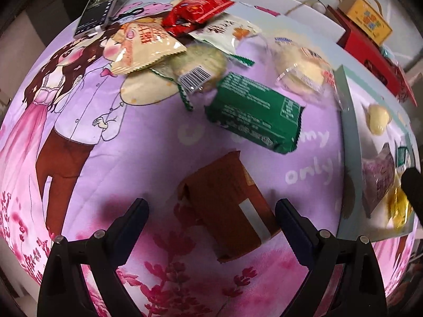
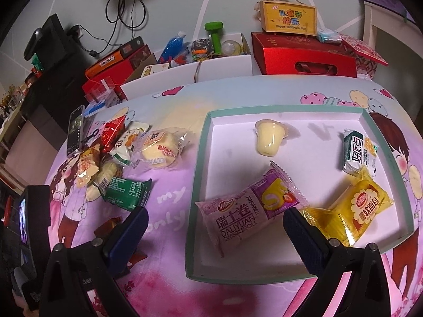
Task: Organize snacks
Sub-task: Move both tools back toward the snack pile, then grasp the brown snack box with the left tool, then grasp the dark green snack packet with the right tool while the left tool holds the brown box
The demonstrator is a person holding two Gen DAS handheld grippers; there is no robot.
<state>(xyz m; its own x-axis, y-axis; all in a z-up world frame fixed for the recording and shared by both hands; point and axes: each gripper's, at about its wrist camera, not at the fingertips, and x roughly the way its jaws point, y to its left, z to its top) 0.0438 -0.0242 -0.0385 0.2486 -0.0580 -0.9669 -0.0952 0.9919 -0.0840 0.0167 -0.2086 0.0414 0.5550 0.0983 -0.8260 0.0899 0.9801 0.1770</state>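
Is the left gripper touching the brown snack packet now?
Apart. The left wrist view shows the brown packet lying between the open fingers of the left gripper, with purple cloth visible on both sides.

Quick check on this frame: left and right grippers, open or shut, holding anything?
Left gripper: jaws open, empty, straddling the brown snack pack on the cloth.
Right gripper: jaws open, empty, above the pink Swiss roll pack in the tray.

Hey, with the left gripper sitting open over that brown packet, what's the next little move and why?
Probably lower the left gripper a little and close it on the brown snack packet. Its jaws stand open on either side of the packet, which lies alone on the purple cartoon-print cloth, outside the teal-rimmed cardboard tray where four snacks already sit.
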